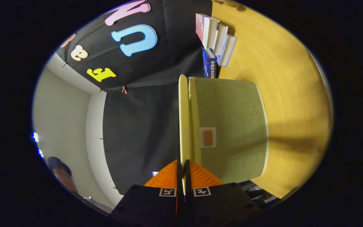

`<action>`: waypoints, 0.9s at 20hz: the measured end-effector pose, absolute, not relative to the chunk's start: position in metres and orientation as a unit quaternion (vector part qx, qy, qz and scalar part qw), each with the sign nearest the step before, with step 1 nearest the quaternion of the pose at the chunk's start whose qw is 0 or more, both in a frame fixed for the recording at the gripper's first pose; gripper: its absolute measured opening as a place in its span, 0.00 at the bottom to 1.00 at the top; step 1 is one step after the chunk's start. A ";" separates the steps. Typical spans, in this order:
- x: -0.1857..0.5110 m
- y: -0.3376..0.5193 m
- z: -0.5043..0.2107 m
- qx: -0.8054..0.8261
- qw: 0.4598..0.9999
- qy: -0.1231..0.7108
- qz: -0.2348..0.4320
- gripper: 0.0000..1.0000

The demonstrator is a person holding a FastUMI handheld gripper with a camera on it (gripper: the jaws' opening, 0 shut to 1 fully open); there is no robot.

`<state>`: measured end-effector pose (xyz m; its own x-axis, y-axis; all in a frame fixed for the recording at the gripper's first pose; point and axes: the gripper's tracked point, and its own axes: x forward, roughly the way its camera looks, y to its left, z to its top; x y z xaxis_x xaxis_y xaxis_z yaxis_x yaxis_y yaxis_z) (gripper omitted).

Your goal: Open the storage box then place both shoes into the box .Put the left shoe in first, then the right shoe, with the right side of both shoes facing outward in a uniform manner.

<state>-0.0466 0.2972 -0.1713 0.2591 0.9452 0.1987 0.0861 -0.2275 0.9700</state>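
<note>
The view is rolled on its side. A green fabric storage box (232,126) with a small pale label patch (208,137) stands on the wooden table (291,78). Its cream lid (183,110) shows edge-on, running straight ahead from the fingers along the box's pale rim. My gripper (183,164) is shut on the near edge of this lid, one finger on each face. A thin dark line separates the lid from the rim.
A row of books (216,36) stands on the table beyond the box, against the black cloth wall (137,126). A person (62,173) is off to the side by the pale wall.
</note>
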 end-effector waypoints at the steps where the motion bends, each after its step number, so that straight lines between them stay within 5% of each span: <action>1: -0.046 0.297 -0.157 0.635 0.478 0.396 0.460 0.05; 8: -0.038 0.347 -0.070 0.581 0.529 0.362 0.502 0.05; 18: -0.032 0.460 -0.008 0.555 0.524 0.378 0.524 0.05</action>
